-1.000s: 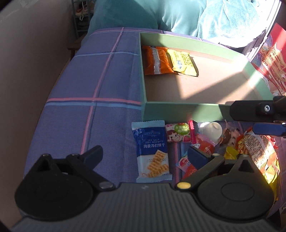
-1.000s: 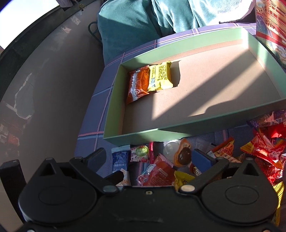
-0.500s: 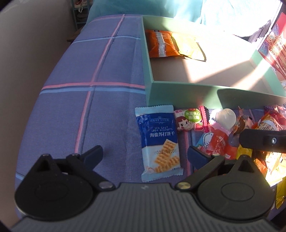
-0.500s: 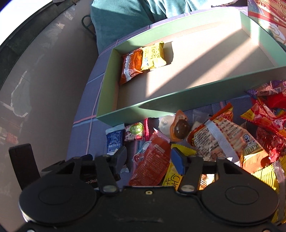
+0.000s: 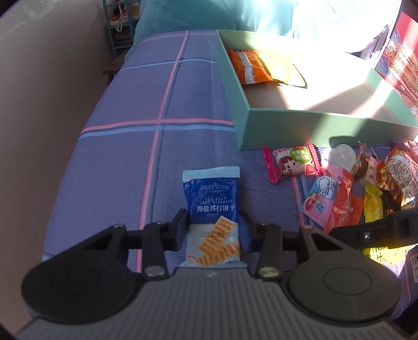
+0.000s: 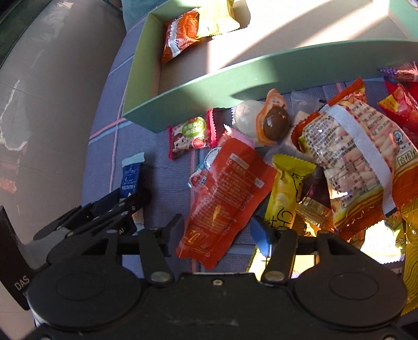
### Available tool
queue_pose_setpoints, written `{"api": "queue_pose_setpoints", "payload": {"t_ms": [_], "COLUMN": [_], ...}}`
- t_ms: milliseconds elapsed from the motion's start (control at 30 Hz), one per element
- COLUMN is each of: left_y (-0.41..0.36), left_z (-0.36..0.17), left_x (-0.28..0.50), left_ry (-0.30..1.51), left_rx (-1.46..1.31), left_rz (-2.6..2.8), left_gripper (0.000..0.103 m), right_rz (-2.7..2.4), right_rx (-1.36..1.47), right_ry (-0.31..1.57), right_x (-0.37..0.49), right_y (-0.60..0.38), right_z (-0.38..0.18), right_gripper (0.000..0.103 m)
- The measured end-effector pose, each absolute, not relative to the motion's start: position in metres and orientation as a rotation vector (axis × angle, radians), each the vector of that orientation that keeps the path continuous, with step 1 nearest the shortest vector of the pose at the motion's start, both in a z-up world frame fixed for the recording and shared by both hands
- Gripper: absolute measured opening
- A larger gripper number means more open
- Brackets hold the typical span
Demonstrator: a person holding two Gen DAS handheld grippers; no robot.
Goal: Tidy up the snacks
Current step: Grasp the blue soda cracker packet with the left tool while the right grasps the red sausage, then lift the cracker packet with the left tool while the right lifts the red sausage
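A blue biscuit packet [image 5: 211,193] lies on the purple checked cloth [image 5: 130,157]. My left gripper [image 5: 213,227] is over its lower half, jaws closing, both pads against its side edges. A red-orange snack packet [image 6: 224,193] lies on the snack pile, its lower end between the fingers of my right gripper [image 6: 218,230]. Those jaws are opening; the blue right pad [image 6: 260,234] stands just off the packet. The green box [image 5: 287,125] beyond holds an orange packet [image 5: 248,68] and a yellow packet [image 5: 282,70]. The left gripper [image 6: 122,206] also shows in the right wrist view.
A heap of mixed snacks [image 6: 352,146] fills the cloth right of the red-orange packet, with a strawberry candy [image 5: 292,162] and a round jelly cup [image 6: 248,117] near the box wall [image 6: 235,78]. The cloth's left edge drops to the floor [image 5: 39,104]. A teal cushion [image 5: 196,15] lies behind.
The left gripper came down over the blue biscuit packet and its wide jaws closed onto it. The right gripper dropped toward the snack pile; its jaws narrowed, then widened around the red-orange packet.
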State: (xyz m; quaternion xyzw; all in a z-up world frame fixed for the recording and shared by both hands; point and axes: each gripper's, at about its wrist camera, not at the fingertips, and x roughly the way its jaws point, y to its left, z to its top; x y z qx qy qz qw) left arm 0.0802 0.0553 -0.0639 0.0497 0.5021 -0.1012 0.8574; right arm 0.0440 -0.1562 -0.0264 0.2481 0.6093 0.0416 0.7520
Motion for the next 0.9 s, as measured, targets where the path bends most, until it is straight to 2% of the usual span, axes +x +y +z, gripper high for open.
{"api": "queue_pose_setpoints", "payload": {"t_ms": [67, 133, 233, 267, 333, 433, 533, 633, 667, 700, 733, 767, 800, 900], "left_y": [0.064, 0.069, 0.076, 0.076, 0.08, 0.086, 0.086, 0.079, 0.075, 0.07, 0.067, 0.066, 0.064, 0.067], "left_z": [-0.064, -0.064, -0.064, -0.064, -0.065, -0.067, -0.067, -0.07, -0.071, -0.073, -0.072, -0.07, -0.067, -0.065], "left_x": [0.076, 0.074, 0.073, 0.074, 0.076, 0.076, 0.075, 0.077, 0.077, 0.077, 0.076, 0.075, 0.075, 0.076], "left_ry": [1.062, 1.065, 1.07, 1.073, 1.081, 1.079, 1.081, 1.088, 1.084, 1.071, 1.057, 1.049, 1.039, 1.056], "left_rx": [0.08, 0.063, 0.044, 0.039, 0.03, 0.026, 0.043, 0.07, 0.088, 0.12, 0.125, 0.122, 0.127, 0.096], "left_rz": [-0.211, -0.21, -0.213, -0.213, -0.199, -0.183, -0.189, -0.202, -0.204, -0.201, -0.213, -0.223, -0.223, -0.211], "left_gripper": [0.042, 0.042, 0.049, 0.055, 0.065, 0.069, 0.071, 0.081, 0.081, 0.08, 0.07, 0.052, 0.042, 0.038], "right_rz": [0.053, 0.042, 0.029, 0.035, 0.047, 0.098, 0.124, 0.164, 0.165, 0.161, 0.157, 0.162, 0.171, 0.189], "right_rx": [0.521, 0.53, 0.484, 0.452, 0.4, 0.368, 0.336, 0.317, 0.314, 0.316, 0.316, 0.307, 0.287, 0.298], "right_ry": [1.325, 1.295, 1.251, 1.241, 1.224, 1.21, 1.2, 1.214, 1.214, 1.212, 1.201, 1.191, 1.184, 1.186], "right_x": [0.045, 0.049, 0.052, 0.054, 0.052, 0.048, 0.047, 0.05, 0.051, 0.052, 0.051, 0.049, 0.048, 0.043], "right_y": [-0.153, -0.15, -0.14, -0.134, -0.121, -0.108, -0.104, -0.101, -0.1, -0.1, -0.098, -0.098, -0.096, -0.099], "right_z": [-0.029, -0.031, -0.03, -0.031, -0.031, -0.03, -0.028, -0.029, -0.029, -0.029, -0.031, -0.03, -0.029, -0.027], "right_gripper": [0.066, 0.074, 0.075, 0.073, 0.053, 0.039, 0.038, 0.039, 0.04, 0.04, 0.04, 0.04, 0.038, 0.034]}}
